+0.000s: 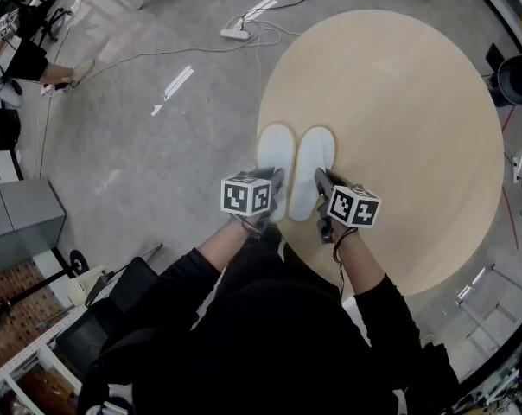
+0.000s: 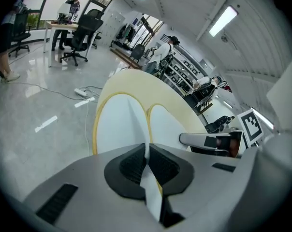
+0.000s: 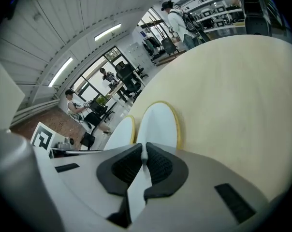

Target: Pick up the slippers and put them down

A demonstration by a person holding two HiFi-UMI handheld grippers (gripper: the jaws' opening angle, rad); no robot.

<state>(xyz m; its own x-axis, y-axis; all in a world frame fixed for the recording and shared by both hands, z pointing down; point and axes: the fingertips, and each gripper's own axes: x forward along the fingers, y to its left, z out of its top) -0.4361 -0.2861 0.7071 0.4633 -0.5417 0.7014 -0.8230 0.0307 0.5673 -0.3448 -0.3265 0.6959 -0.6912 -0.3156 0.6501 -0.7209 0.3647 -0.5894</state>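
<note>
At the near edge of the round, pale worktop [image 1: 416, 102], the left slipper [image 1: 276, 150] and right slipper [image 1: 315, 158] lie side by side. The left gripper [image 1: 274, 186] and right gripper [image 1: 323, 186] each have jaws pinched nearly together on a slipper's thin near end. The grasp looks made, so a level lift comes next. All around is grey floor [image 1: 140, 137] with cables, and office chairs [image 2: 80, 33] stand beyond.

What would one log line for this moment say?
left hand-held gripper: shut on left slipper | right hand-held gripper: shut on right slipper | both: side by side on round table
</note>
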